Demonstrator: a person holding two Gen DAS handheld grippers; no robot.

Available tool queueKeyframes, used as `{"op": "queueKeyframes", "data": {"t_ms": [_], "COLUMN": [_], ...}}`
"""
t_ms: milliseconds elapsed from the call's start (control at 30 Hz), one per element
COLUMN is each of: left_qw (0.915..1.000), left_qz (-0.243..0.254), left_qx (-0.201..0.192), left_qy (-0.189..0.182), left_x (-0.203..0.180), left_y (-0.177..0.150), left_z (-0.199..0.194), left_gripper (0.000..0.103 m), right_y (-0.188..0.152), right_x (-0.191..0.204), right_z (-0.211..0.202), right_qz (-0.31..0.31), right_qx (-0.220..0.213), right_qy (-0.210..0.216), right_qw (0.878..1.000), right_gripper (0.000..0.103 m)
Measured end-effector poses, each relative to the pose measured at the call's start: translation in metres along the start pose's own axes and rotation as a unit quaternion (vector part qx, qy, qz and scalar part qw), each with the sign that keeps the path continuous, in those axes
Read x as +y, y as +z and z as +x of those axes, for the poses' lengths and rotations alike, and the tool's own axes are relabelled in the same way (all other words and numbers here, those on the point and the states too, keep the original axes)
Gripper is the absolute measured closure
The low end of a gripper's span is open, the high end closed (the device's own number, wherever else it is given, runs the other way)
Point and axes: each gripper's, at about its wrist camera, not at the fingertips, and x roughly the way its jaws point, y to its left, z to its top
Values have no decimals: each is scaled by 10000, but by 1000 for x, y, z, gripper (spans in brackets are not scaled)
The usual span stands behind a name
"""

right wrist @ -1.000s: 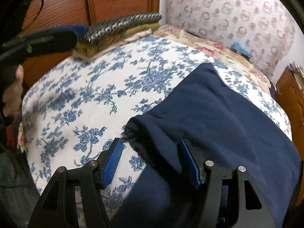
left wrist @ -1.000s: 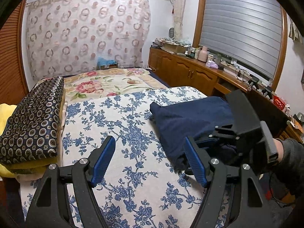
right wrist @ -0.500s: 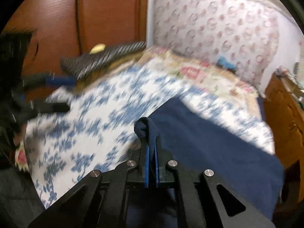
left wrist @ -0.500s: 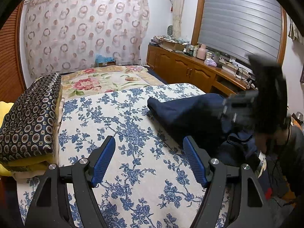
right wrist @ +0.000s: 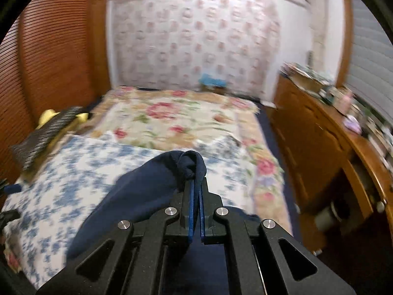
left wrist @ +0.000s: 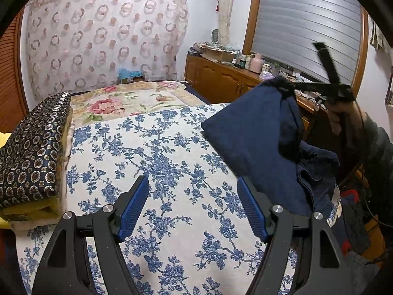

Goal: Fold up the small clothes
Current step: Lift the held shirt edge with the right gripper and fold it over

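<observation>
The bed [left wrist: 172, 221] is covered by a white spread printed with blue flowers. A navy garment [left wrist: 253, 132] lies partly on it at three o'clock, one corner raised. A folded dark patterned quilt [left wrist: 32, 147] rests at nine o'clock, and a rose-patterned cover [left wrist: 127, 100] at twelve.

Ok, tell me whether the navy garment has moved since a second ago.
Yes. The navy garment, pinched in the right gripper, has risen off the blue-floral bedspread toward the wooden cabinet.
</observation>
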Motion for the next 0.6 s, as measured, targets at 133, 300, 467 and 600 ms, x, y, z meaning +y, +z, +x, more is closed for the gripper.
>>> {"op": "queueKeyframes", "data": {"t_ms": [133,300,467,600], "left_qw": [10000,9998,9995,9989], "left_qz": [68,134,222,324], "left_qx": [51,113,185,258], "left_qy": [-33,-85,-161,-224], "left_x": [-7,-15,-26,-36], "left_y": [-1,-2,-4,-6], "left_z": [4,9,15,20], "left_gripper": [28,28,28,28], "right_y": [-13,-32,-62,-97], "right_x": [-7,1,23,12], "right_z": [21,22,-7,-41], "right_qz": [141,180,-70,-177], "right_qx": [261,368,233,325], "right_qy": [-517,-486,-69,141], "right_qw": [9982,9980,9997,9992], "right_gripper": [98,78,58,58]}}
